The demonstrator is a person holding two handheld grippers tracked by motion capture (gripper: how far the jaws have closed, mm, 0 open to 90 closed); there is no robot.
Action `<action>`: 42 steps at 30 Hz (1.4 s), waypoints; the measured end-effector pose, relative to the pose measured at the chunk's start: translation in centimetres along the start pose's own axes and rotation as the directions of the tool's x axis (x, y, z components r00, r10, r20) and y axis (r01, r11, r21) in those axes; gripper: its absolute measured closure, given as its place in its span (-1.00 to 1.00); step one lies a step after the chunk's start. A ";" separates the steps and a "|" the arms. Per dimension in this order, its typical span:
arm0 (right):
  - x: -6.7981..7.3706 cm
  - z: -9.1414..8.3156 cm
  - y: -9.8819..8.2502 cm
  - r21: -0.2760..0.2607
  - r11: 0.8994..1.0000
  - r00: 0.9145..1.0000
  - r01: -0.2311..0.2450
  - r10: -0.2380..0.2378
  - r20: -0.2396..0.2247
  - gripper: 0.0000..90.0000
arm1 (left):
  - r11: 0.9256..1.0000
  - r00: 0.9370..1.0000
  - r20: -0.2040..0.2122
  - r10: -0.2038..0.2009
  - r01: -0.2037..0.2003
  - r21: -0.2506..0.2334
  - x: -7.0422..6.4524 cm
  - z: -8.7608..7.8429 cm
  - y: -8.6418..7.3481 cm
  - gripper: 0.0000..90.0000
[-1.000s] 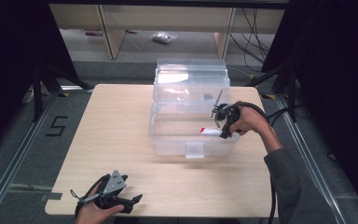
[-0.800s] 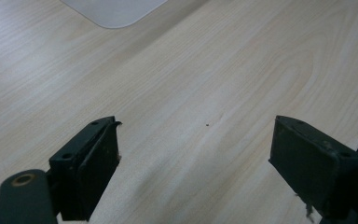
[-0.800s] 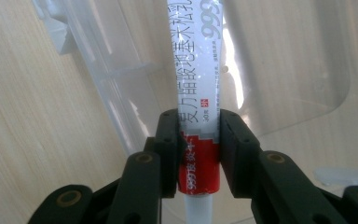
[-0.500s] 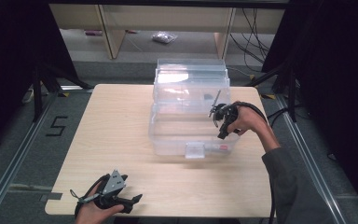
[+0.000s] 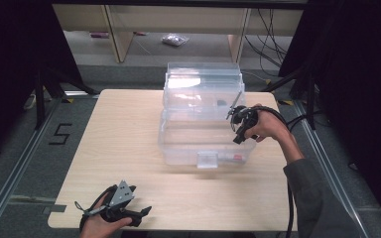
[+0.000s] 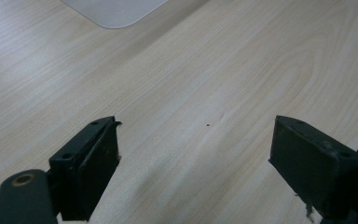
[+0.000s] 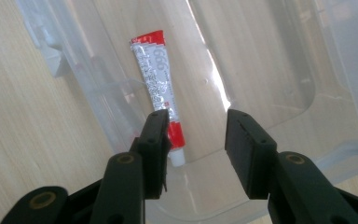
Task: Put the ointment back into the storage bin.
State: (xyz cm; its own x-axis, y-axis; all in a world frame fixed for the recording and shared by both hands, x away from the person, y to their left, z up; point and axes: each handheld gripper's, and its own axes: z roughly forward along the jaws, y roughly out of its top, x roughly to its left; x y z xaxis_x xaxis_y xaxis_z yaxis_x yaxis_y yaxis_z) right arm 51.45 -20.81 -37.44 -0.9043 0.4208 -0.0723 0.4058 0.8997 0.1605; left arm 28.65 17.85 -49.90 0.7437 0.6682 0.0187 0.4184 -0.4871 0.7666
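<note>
A clear plastic box (image 5: 178,144) stands mid-table with its lid (image 5: 203,82) raised at the back. A red and white tube (image 5: 236,157) lies flat on the box floor near the front wall. My right gripper (image 5: 238,130) hovers over the box's right side. Its jaws have just been opening and now stand apart with nothing pressed between them. In the right gripper view the tube (image 7: 161,88) lies below the right gripper (image 7: 196,116), its cap end partly behind one jaw. My left gripper (image 5: 140,213) rests open at the table's near left edge, over bare wood (image 6: 196,135).
The wooden table (image 5: 119,139) has free room left of the box and in front of it. Beyond the far edge stand a low shelf (image 5: 114,29) and a small bag (image 5: 173,39) on the floor. Cables (image 5: 297,119) trail from the right gripper.
The tube was held in my right gripper above the box. The jaws have opened and the tube now lies on the box floor. The left gripper has stayed put.
</note>
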 end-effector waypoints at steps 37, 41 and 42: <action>1.6 -2.9 -0.9 -0.119 0.991 0.997 -0.055 0.060 0.039 -0.13 | 1.000 1.000 -0.001 -0.008 0.008 -0.006 0.0 0.1 0.0 -0.66; 2.0 -3.0 -1.2 -0.145 0.987 0.996 -0.074 0.080 0.039 -0.17 | 1.000 1.000 -0.007 -0.006 0.006 -0.006 0.0 0.1 0.0 -0.66; 2.2 -3.0 -1.3 -0.144 0.986 0.995 -0.088 0.095 0.042 -0.21 | 1.000 1.000 -0.008 -0.005 0.005 -0.005 0.0 0.1 0.0 -0.67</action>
State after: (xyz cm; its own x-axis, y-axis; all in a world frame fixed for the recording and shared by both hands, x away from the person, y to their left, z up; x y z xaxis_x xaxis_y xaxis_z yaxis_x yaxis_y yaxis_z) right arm 48.56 -21.36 -34.87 -0.8554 0.5086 -0.0981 0.4602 0.8332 0.3066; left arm 28.73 17.84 -50.00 0.7378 0.6747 0.0200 0.4192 -0.4812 0.7699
